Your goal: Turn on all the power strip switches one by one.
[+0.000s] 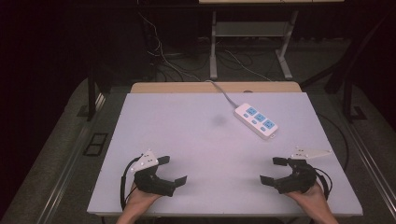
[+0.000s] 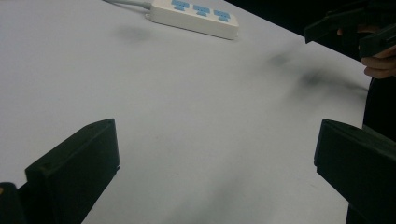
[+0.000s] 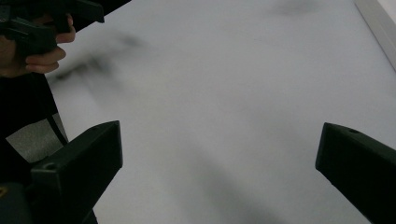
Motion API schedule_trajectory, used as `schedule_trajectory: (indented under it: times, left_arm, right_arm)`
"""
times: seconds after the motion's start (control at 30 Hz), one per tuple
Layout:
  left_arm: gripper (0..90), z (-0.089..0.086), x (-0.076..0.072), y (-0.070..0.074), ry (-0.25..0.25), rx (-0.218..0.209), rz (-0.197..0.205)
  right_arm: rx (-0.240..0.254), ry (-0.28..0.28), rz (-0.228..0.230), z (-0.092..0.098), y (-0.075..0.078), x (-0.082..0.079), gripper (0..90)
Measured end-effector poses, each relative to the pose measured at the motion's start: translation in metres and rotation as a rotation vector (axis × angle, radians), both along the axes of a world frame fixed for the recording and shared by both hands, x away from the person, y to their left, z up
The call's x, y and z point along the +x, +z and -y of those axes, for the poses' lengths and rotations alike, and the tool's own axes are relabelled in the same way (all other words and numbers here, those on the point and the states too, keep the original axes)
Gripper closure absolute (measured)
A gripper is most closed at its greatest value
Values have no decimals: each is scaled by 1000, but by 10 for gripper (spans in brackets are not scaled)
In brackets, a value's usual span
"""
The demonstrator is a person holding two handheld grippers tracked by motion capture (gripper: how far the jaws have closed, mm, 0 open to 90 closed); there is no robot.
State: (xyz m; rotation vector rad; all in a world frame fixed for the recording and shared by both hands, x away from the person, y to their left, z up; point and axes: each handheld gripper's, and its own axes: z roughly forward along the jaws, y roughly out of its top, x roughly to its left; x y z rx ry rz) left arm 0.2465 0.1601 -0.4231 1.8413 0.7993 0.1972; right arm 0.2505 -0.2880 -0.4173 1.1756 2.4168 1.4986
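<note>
A white power strip (image 1: 256, 121) with blue sockets lies at the back right of the white table (image 1: 196, 140), its grey cable running off the far edge; it also lies at the top of the left gripper view (image 2: 192, 16). My left gripper (image 1: 172, 169) rests near the front left edge, jaws wide apart with nothing between them (image 2: 215, 158). My right gripper (image 1: 273, 170) rests near the front right edge, likewise open and empty (image 3: 219, 158). Both point toward the table's middle, facing each other.
A wooden strip (image 1: 215, 87) borders the table's far edge. Beyond it stand a metal desk frame (image 1: 252, 42) and loose cables on the floor. A faint dark smudge (image 1: 218, 120) marks the table left of the power strip.
</note>
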Motion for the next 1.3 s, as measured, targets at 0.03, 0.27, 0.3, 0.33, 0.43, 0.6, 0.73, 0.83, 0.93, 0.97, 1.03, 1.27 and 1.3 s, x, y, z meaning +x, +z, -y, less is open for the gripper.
schedule_trajectory:
  times: [0.03, 0.27, 0.3, 0.33, 0.43, 0.6, 0.73, 0.83, 0.93, 0.97, 1.03, 1.27, 1.3]
  left_arm:
    - [0, 0, 0, 0, 0, 0, 0]
    - [0, 0, 0, 0, -1, 1, -2]
    - [0, 0, 0, 0, -1, 1, -2]
    - [0, 0, 0, -1, 0, 1, -2]
    - [0, 0, 0, -1, 0, 3, -3]
    - [0, 0, 0, -1, 3, 1, -5]
    - [0, 0, 0, -1, 3, 3, -7]
    - [0, 0, 0, -1, 2, 2, -8]
    - [0, 0, 0, -1, 2, 3, -8]
    - [0, 0, 0, -1, 2, 1, -9]
    - [0, 0, 0, -1, 3, 0, -9]
    - [0, 0, 1, -2, 1, 3, -9]
    - [0, 0, 1, -2, 1, 2, -8]
  right_arm:
    - [0, -1, -1, 0, 0, 0, 4]
    - [-6, 0, -18, 2, 2, 1, 4]
    - [-7, 3, -17, 2, 2, 2, 4]
    - [-4, 2, -20, 3, 3, 3, 4]
    - [-1, 6, -25, 4, 5, 5, 4]
    - [-5, 16, -28, 4, 10, 10, 4]
    - [-9, 24, -27, 5, 15, 15, 4]
    - [-14, 34, -26, 6, 20, 18, 4]
    - [-16, 40, -27, 6, 25, 22, 5]
    - [-17, 42, -24, 6, 26, 23, 5]
    - [-19, 44, -25, 6, 28, 25, 4]
    - [-36, 59, -26, 5, 35, 35, 5]
    - [-39, 60, -22, 5, 36, 37, 4]
